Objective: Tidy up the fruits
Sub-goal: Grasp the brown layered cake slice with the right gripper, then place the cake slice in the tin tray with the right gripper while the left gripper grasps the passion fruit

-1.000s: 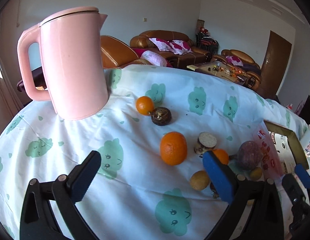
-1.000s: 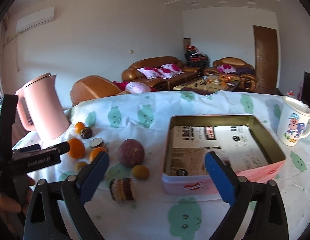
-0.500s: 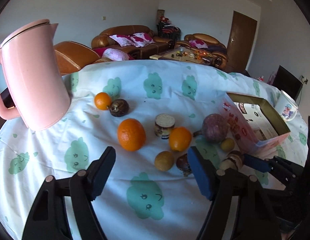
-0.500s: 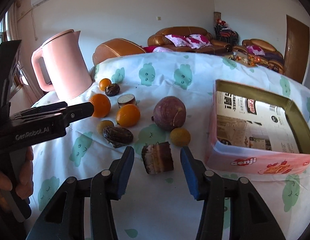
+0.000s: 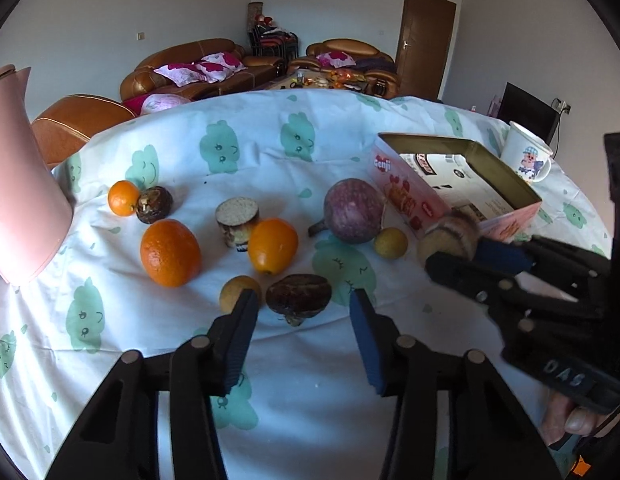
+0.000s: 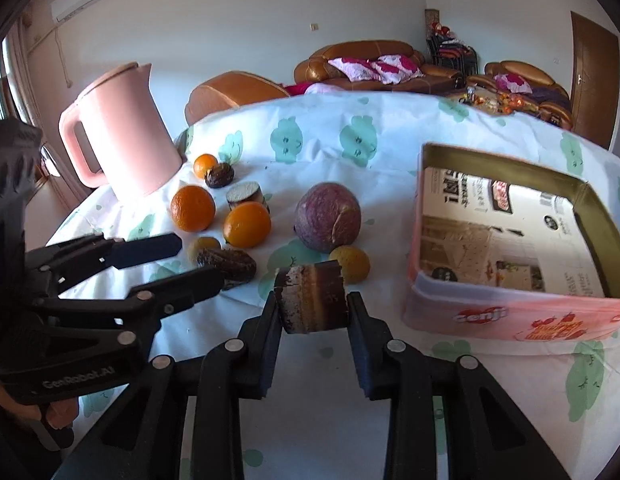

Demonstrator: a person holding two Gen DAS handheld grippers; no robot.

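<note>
Near the pink tin (image 6: 510, 312), right hand-held gripper (image 6: 313, 312) clamps a brown cut fruit piece (image 6: 312, 298)
Left hand-held gripper (image 5: 299, 320) hangs wide apart over the dark fruit (image 5: 298, 294) on the counter (image 5: 310, 392)

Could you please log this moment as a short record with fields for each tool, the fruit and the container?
right tool: shut on the striped brown chunk, near the tin's front corner
left tool: open, fingers either side of the dark brown fruit, not yet gripping
tin: open, pink-sided, paper-lined, no fruit visible inside
loose fruit on cloth: large purple fruit, two bigger oranges, one small orange, two small yellow fruits
other items: pink kettle, mug
</note>
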